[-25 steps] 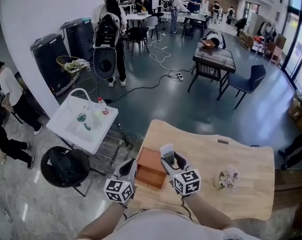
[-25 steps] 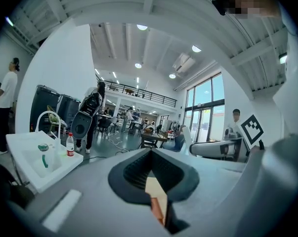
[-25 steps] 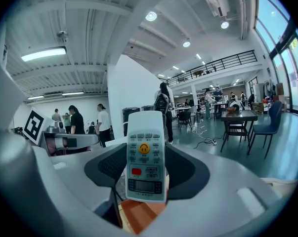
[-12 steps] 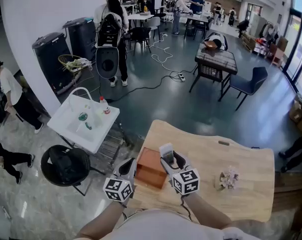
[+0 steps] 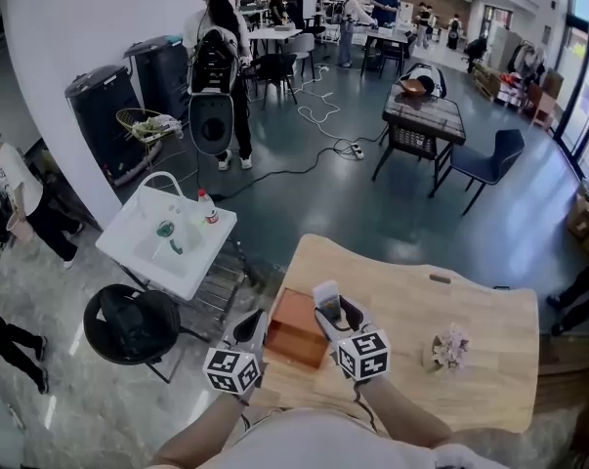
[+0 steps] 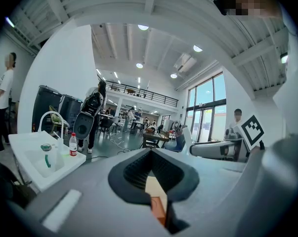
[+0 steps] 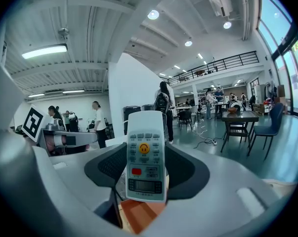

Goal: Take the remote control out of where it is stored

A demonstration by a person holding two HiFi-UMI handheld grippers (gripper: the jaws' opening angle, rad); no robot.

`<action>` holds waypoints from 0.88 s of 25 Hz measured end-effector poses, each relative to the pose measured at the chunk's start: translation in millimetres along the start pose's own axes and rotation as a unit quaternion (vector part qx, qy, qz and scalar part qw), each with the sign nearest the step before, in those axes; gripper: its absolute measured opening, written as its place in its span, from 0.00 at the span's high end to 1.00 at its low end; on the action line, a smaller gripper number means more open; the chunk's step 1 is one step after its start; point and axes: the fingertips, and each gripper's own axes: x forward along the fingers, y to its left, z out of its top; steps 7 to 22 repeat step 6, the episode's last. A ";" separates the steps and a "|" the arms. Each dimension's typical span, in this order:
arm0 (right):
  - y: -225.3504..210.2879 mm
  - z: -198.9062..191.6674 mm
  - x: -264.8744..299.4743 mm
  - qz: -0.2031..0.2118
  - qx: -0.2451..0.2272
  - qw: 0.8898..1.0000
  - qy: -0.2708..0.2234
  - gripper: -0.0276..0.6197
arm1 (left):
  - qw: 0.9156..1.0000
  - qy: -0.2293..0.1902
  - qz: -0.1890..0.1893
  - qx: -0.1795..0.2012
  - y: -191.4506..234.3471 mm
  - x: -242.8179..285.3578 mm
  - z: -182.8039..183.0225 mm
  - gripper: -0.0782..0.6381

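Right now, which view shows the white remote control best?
The right gripper view: the white remote control stands between the right gripper's fingers, its yellow and red buttons and display facing the camera. The head view shows only its top end above the orange box. The left gripper view doesn't show it.

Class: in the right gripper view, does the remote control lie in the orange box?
No: the remote control is clamped between the right gripper's jaws, with the orange box below.
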 end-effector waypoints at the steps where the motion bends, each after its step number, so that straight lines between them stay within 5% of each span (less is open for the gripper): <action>1: 0.0 -0.5 0.8 0.000 0.000 1.000 -0.001 0.54 | 1.000 0.000 0.000 0.000 0.8 0.0 -0.8 0.89; 22: -6.8 4.6 5.2 -0.002 -0.006 1.000 -0.008 0.54 | 1.000 -0.010 0.000 0.004 2.6 6.2 2.9 0.89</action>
